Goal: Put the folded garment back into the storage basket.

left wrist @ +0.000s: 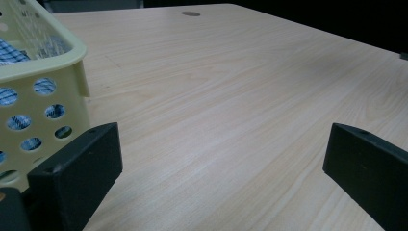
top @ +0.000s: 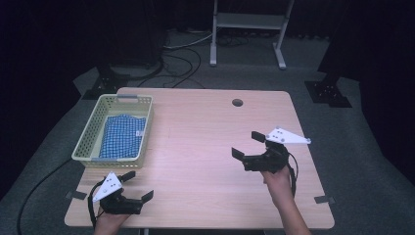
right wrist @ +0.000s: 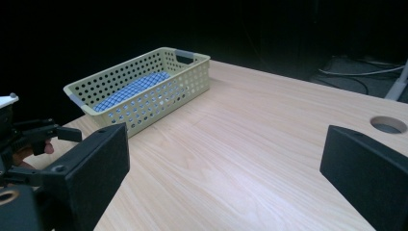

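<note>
A pale yellow perforated basket stands on the table's left side with a folded blue checked cloth lying inside it. The basket and cloth also show in the right gripper view, and the basket's near corner fills the left of the left gripper view. My left gripper is open just above the front left edge, a little in front of the basket, with nothing between its jaws. My right gripper is open over the right half of the table, jaws pointing left, holding nothing.
The wooden table has a round cable hole near its far edge. Black tape marks sit at the front corners. Beyond the table, cables and a white metal stand are on the grey floor.
</note>
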Demonstrator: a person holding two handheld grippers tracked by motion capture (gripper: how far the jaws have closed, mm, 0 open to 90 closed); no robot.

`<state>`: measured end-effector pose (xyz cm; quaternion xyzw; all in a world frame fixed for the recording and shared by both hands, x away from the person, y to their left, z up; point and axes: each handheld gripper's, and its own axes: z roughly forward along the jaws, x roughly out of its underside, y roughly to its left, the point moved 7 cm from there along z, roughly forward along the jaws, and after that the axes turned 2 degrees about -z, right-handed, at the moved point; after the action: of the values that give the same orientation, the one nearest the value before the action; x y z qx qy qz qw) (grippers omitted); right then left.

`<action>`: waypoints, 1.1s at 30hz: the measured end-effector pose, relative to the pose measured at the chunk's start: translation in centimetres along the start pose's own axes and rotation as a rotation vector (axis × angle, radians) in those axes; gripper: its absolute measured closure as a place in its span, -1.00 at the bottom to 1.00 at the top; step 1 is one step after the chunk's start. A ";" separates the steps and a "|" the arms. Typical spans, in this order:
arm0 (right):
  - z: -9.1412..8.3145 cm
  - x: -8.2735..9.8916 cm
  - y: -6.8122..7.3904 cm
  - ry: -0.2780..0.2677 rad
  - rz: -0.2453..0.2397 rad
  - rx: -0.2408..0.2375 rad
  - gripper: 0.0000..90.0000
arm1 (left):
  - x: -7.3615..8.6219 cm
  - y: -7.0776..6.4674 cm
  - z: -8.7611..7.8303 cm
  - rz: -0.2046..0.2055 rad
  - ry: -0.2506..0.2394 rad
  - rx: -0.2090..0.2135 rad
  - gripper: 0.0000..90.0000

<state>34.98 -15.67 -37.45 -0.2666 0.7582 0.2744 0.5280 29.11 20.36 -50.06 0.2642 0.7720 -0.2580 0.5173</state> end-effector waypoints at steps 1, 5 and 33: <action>-0.4 0.2 -0.2 -0.011 0.009 0.006 -0.93 | 0.0 0.0 0.0 0.000 0.000 -0.001 -1.00; -1.8 1.4 -1.4 -0.015 0.030 0.053 -0.93 | 0.0 0.0 0.0 0.005 -0.001 0.002 -1.00; -8.4 13.2 -7.0 0.029 0.005 0.271 -0.93 | 0.0 0.0 0.0 0.003 -0.002 -0.014 -1.00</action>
<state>30.36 -27.99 -48.43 -0.1948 0.7964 0.1668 0.5477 29.12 20.35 -50.07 0.2615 0.7728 -0.2520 0.5204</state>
